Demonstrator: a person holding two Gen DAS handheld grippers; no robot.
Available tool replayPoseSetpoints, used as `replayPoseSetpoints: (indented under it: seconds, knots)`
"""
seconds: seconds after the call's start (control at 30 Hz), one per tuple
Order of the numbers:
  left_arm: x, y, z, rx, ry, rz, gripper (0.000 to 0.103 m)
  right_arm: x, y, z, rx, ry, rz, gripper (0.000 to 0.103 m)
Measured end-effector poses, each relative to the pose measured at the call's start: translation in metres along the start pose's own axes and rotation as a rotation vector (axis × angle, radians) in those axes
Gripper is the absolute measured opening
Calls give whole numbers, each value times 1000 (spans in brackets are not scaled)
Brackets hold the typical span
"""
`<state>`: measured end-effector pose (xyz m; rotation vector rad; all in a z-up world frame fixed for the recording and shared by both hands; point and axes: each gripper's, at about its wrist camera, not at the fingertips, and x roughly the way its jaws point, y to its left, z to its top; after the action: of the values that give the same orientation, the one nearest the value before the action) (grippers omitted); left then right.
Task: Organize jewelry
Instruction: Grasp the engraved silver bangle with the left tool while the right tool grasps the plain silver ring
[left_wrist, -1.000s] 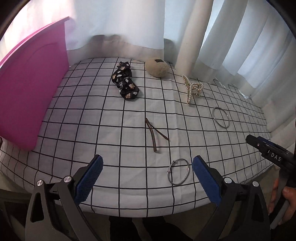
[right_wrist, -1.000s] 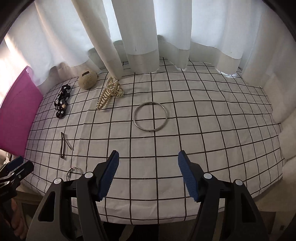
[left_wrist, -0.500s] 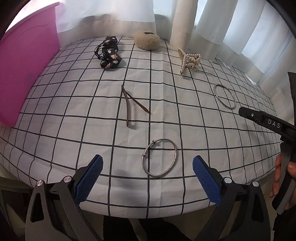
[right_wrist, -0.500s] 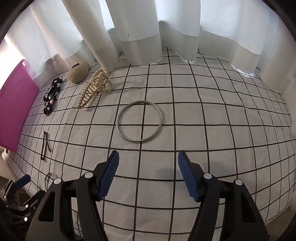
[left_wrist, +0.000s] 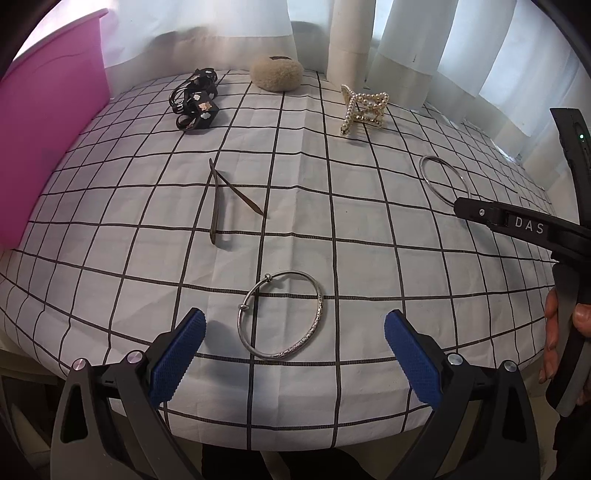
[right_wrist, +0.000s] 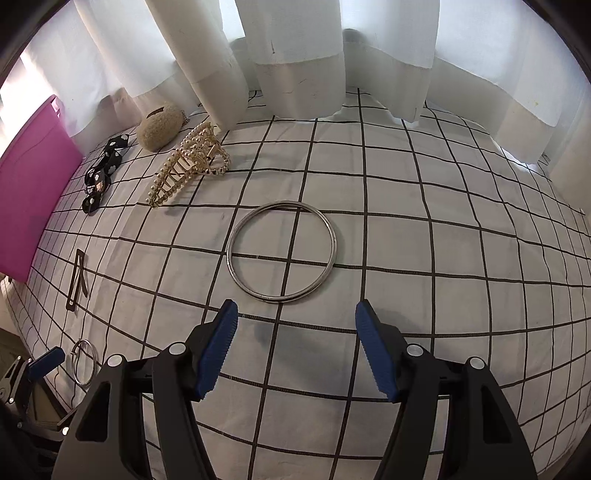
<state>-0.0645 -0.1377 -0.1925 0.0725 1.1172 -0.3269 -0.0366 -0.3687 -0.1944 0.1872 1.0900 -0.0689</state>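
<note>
A silver clasp bangle (left_wrist: 317, 314) lies on the checked cloth just in front of my open, empty left gripper (left_wrist: 291, 347); it also shows in the right wrist view (right_wrist: 84, 361). A plain silver ring bangle (right_wrist: 334, 243) lies just ahead of my open, empty right gripper (right_wrist: 295, 343); it also shows in the left wrist view (left_wrist: 443, 179). A pearl hair claw (right_wrist: 188, 164) (left_wrist: 364, 107), a black flowered hair tie (left_wrist: 194, 99) (right_wrist: 101, 171), a brown hair clip (left_wrist: 221, 199) (right_wrist: 77, 277) and a beige fluffy piece (left_wrist: 277, 72) (right_wrist: 160, 125) lie farther back.
A pink box (left_wrist: 40, 129) (right_wrist: 29, 195) stands at the left edge of the cloth-covered table (left_wrist: 351, 229). White curtains (right_wrist: 295, 55) hang along the back. The table's front edge drops off just under both grippers.
Both grippers have moved forward and lower over the table. The clasp bangle now lies close before the left jaws, the ring bangle close before the right jaws. Nothing has been taken hold of.
</note>
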Motion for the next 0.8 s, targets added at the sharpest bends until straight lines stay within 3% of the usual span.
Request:
replayPoseSetpoints:
  seconds: [0.37, 0.8]
  knots:
    - [5, -4, -2, -10, -18, 24, 95, 14, 9, 15, -101, -20, -9, 77]
    - [12, -18, -3, 21, -54, 105, 97, 27, 12, 22, -170, -48, -39, 94]
